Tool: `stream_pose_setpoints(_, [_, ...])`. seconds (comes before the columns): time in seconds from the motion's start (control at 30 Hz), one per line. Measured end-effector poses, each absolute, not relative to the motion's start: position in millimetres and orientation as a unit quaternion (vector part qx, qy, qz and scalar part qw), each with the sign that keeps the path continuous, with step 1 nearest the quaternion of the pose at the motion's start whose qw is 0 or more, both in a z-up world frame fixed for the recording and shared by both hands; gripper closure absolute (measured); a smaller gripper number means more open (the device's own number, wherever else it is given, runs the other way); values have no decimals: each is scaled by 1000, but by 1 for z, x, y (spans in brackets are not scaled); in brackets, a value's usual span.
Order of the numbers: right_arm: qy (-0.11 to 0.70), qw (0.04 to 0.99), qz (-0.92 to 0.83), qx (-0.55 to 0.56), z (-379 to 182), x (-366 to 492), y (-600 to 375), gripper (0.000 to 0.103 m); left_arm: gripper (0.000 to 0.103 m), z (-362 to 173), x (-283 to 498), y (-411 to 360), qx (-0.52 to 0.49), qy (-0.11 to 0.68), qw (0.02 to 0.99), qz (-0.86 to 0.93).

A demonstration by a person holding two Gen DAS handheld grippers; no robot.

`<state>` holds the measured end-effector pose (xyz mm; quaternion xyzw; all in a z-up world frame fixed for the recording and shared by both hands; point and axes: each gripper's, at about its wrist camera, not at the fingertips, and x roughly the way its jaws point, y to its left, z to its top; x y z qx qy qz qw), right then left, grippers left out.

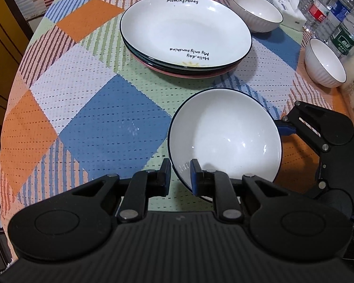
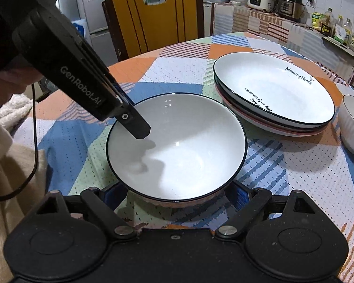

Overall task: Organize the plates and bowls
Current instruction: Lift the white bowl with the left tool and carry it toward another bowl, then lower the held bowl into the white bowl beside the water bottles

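A white bowl with a dark rim [image 1: 226,139] [image 2: 177,151] hangs tilted just above the patchwork tablecloth [image 1: 106,132]. My left gripper [image 1: 180,174] is shut on its near rim, one finger [image 2: 139,129] inside the bowl. My right gripper [image 2: 177,194] spans the bowl's lower body with its jaws wide, blue pads [image 2: 237,193] against both sides; one of its fingers [image 1: 288,127] shows at the bowl's right. Behind stands a stack of plates [image 1: 186,30] [image 2: 273,94], the top one white with lettering. Two ribbed white bowls [image 1: 256,11] [image 1: 325,63] sit to the right of the stack.
Water bottles [image 1: 337,16] and a tissue pack [image 1: 285,2] crowd the table's far right corner. A yellow chair [image 2: 153,21] stands at the table's edge. A person's cream sleeve [image 2: 7,165] and a cable lie at the left.
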<state>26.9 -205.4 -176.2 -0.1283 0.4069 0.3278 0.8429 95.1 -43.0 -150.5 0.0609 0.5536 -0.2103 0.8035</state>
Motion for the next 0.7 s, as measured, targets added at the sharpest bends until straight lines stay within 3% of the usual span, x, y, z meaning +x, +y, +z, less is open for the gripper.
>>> stream_pose_setpoints(0.13, [403, 847, 322, -129, -177, 25, -207, 12, 87, -150, 93, -42, 51, 556, 803, -210])
stream_pose_setpoints(0.43, [393, 872, 272, -104, -158, -1, -239, 12, 75, -115, 79, -45, 58, 499, 837, -218])
stream_pose_setpoints(0.7, [329, 934, 139, -22, -122, -26, -306, 11, 67, -73, 71, -83, 63, 437, 857, -265])
